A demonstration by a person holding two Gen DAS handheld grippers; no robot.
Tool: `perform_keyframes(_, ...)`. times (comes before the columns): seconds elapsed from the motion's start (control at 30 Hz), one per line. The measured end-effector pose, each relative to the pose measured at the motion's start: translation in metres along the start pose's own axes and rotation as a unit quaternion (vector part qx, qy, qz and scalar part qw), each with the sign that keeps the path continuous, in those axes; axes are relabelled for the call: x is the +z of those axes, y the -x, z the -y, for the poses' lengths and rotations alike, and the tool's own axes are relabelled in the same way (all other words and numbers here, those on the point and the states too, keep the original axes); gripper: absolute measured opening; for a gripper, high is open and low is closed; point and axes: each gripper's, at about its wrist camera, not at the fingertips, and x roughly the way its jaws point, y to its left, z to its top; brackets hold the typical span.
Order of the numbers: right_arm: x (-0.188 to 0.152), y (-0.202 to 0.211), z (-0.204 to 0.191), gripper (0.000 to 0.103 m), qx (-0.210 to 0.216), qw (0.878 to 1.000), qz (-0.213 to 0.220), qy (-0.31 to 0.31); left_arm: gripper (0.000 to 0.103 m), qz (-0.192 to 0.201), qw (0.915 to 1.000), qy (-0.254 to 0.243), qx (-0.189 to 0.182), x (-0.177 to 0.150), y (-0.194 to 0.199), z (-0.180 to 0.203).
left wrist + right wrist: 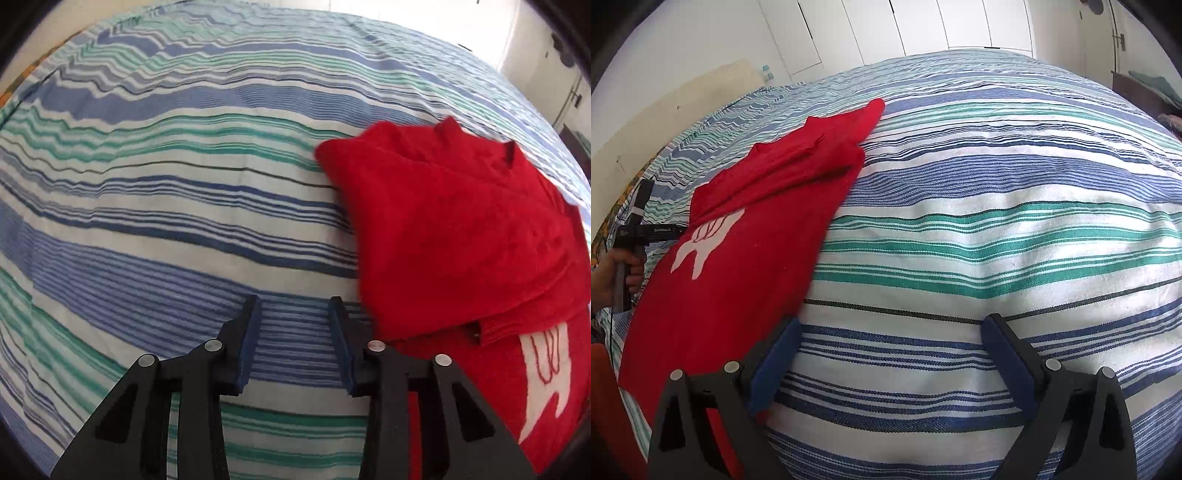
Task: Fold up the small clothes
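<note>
Lying partly folded on the striped bedcover (166,206), the red garment (450,229) looks soft, light and floppy; pinch it at a corner or hem, both layers together; your left gripper (295,317) stands half-spread and empty beside it; your right gripper (890,332) gapes wide, holding nothing.

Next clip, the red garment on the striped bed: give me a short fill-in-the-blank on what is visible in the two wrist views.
1. The garment lying on the striped bedspread is ____ in colour.
2. The print on the garment is ____.
3. Between the pads of the left hand-held gripper there is only ____, no garment.
4. The jaws of the right hand-held gripper stand wide ____.

Missing words: red; white; bedspread; open
</note>
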Motion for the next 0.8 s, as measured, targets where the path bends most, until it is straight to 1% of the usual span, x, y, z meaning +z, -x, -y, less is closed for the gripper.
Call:
perform_keyframes(0.03,0.000,0.000,0.000,0.098,0.000,1.000,0.000,0.000,0.037,-0.001,0.9999,0.003,-0.010,-0.002,0.006,-0.004)
perform_keyframes(0.1,0.000,-0.001,0.000,0.098,0.000,1.000,0.000,0.000,0.045,0.004,0.9996,0.011,-0.025,-0.009,0.026,-0.005)
perform_keyframes(0.17,0.000,0.000,0.000,0.098,0.000,1.000,0.001,0.000,0.064,0.021,0.9982,0.018,-0.054,-0.023,0.051,0.001)
perform_keyframes(0.2,0.000,-0.001,0.000,0.098,0.000,1.000,0.001,0.000,0.067,0.030,0.9968,0.016,-0.072,-0.032,0.064,0.006)
perform_keyframes(0.27,0.000,-0.001,0.000,0.098,0.000,1.000,0.000,0.001,0.073,0.045,0.9930,0.000,-0.109,-0.061,0.088,0.025)
perform_keyframes(0.3,0.000,-0.001,-0.001,0.098,-0.001,1.000,0.000,0.001,0.074,0.046,0.9910,-0.012,-0.125,-0.077,0.096,0.035)
perform_keyframes(0.33,0.000,-0.001,-0.001,0.098,-0.002,1.000,0.000,0.002,0.075,0.040,0.9899,-0.030,-0.132,-0.097,0.099,0.048)
perform_keyframes(0.37,0.000,-0.001,-0.001,0.098,-0.003,1.000,-0.001,0.002,0.075,0.023,0.9908,-0.049,-0.124,-0.110,0.097,0.060)
perform_keyframes(0.4,0.000,-0.001,-0.002,0.098,-0.004,1.000,-0.001,0.003,0.074,-0.001,0.9926,-0.066,-0.101,-0.126,0.089,0.070)
perform_keyframes(0.43,0.000,-0.001,-0.002,0.098,-0.004,1.000,-0.002,0.003,0.073,-0.023,0.9945,-0.074,-0.071,-0.144,0.079,0.073)
perform_keyframes(0.47,0.000,0.000,-0.002,0.098,-0.003,1.000,-0.003,0.003,0.073,-0.018,0.9955,-0.066,-0.065,-0.156,0.077,0.071)
perform_keyframes(0.5,0.000,0.000,-0.001,0.098,-0.001,1.000,-0.004,0.002,0.073,0.002,0.9962,-0.054,-0.068,-0.166,0.083,0.066)
perform_keyframes(0.6,0.000,0.005,0.001,0.098,0.006,1.000,-0.008,-0.002,0.075,0.001,0.9968,-0.058,-0.054,-0.175,0.097,0.061)
perform_keyframes(0.63,0.000,0.010,0.001,0.097,0.004,1.000,-0.008,-0.004,0.079,0.002,0.9970,-0.063,-0.045,-0.178,0.101,0.059)
perform_keyframes(0.7,-0.003,0.020,0.002,0.097,-0.004,1.000,-0.007,-0.010,0.080,0.010,0.9973,-0.062,-0.038,-0.191,0.109,0.053)
perform_keyframes(0.77,-0.008,0.034,0.002,0.097,-0.017,1.000,-0.007,-0.018,0.080,0.027,0.9971,-0.041,-0.059,-0.197,0.121,0.042)
perform_keyframes(0.8,-0.009,0.042,0.000,0.097,-0.016,1.000,-0.003,-0.019,0.080,0.037,0.9962,-0.027,-0.074,-0.198,0.127,0.037)
